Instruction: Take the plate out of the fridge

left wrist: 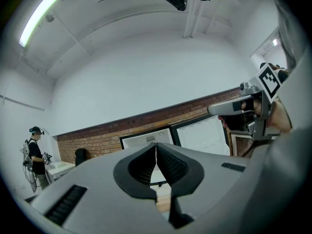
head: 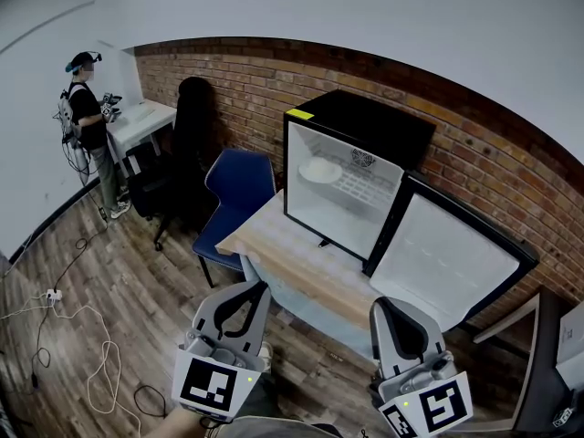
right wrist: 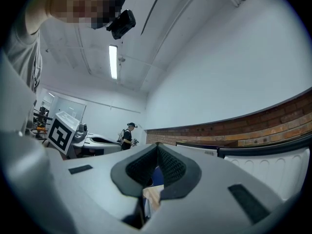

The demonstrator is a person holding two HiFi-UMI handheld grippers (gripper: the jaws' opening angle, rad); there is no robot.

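Note:
A black mini fridge [head: 365,126] stands on a wooden table [head: 274,240], its door [head: 447,254] swung open to the right. A white plate [head: 319,170] lies on the upper wire shelf inside. Both grippers hover low in the head view, short of the table and apart from the fridge. My left gripper [head: 259,286] is shut with nothing between its jaws, its tips meeting in the left gripper view [left wrist: 156,144]. My right gripper [head: 378,305] is also shut and empty [right wrist: 157,145]. The open fridge [left wrist: 146,139] shows past the left jaws; the plate cannot be made out there.
A blue chair [head: 239,185] sits at the table's left end, a black office chair [head: 187,126] behind it. A person [head: 87,108] stands at a white desk [head: 141,117] far left. Cables [head: 91,363] trail over the wood floor. Dark furniture [head: 547,354] stands at right.

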